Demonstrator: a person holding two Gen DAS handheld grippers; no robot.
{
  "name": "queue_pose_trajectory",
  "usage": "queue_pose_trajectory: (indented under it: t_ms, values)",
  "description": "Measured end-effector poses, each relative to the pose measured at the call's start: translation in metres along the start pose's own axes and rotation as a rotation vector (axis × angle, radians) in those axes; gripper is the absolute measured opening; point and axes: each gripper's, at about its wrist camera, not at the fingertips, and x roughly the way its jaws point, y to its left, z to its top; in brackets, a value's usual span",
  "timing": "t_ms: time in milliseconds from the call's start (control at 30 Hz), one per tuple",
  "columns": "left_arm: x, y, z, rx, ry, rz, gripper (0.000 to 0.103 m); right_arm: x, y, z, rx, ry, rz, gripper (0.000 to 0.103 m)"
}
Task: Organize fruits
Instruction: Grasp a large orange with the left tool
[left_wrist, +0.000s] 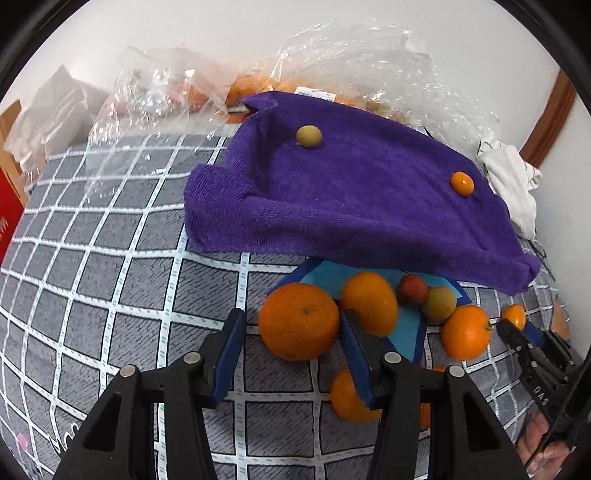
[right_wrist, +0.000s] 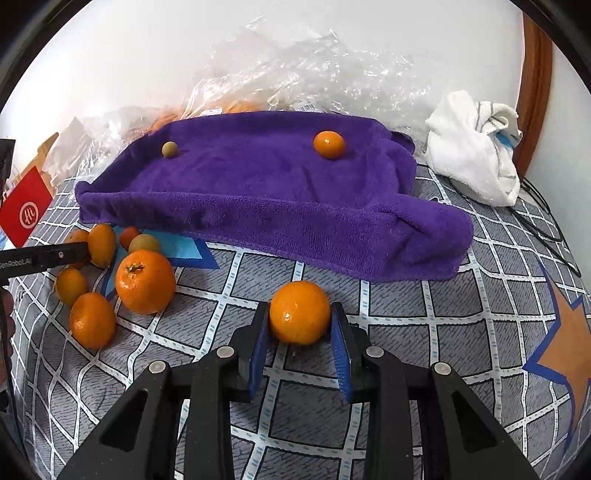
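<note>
A purple towel (left_wrist: 354, 199) lies on the checked cloth, also in the right wrist view (right_wrist: 266, 199). A small green fruit (left_wrist: 308, 136) (right_wrist: 169, 149) and a small orange one (left_wrist: 462, 183) (right_wrist: 328, 144) sit on it. A cluster of oranges lies in front of the towel; the biggest orange (left_wrist: 298, 326) sits just ahead of my open left gripper (left_wrist: 291, 332), between its fingertips. A red fruit (left_wrist: 413, 289) and a greenish one (left_wrist: 439, 303) lie beside them. My right gripper (right_wrist: 300, 325) is shut on an orange (right_wrist: 299, 312), above the cloth.
Clear plastic bags (right_wrist: 303, 70) holding more oranges stand behind the towel against the wall. A crumpled white cloth (right_wrist: 476, 151) lies at the right. A red box (right_wrist: 26, 206) is at the left. A blue paper (left_wrist: 399, 325) lies under the fruit cluster.
</note>
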Motion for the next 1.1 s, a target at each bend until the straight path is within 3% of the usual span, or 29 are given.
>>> queue_pose_trajectory:
  t_ms: [400, 700, 1100]
  values:
    - [-0.034, 0.004, -0.005, -0.007, -0.027, -0.009, 0.039, -0.013, -0.010, 0.000, 0.052, 0.009, 0.008, 0.032]
    - [-0.079, 0.001, -0.001, -0.014, -0.087, -0.025, 0.039, -0.052, -0.008, 0.014, 0.066, -0.039, 0.005, 0.031]
    - [-0.107, -0.012, 0.019, -0.010, -0.131, -0.051, 0.039, -0.095, -0.012, 0.035, 0.069, -0.110, -0.028, 0.031]
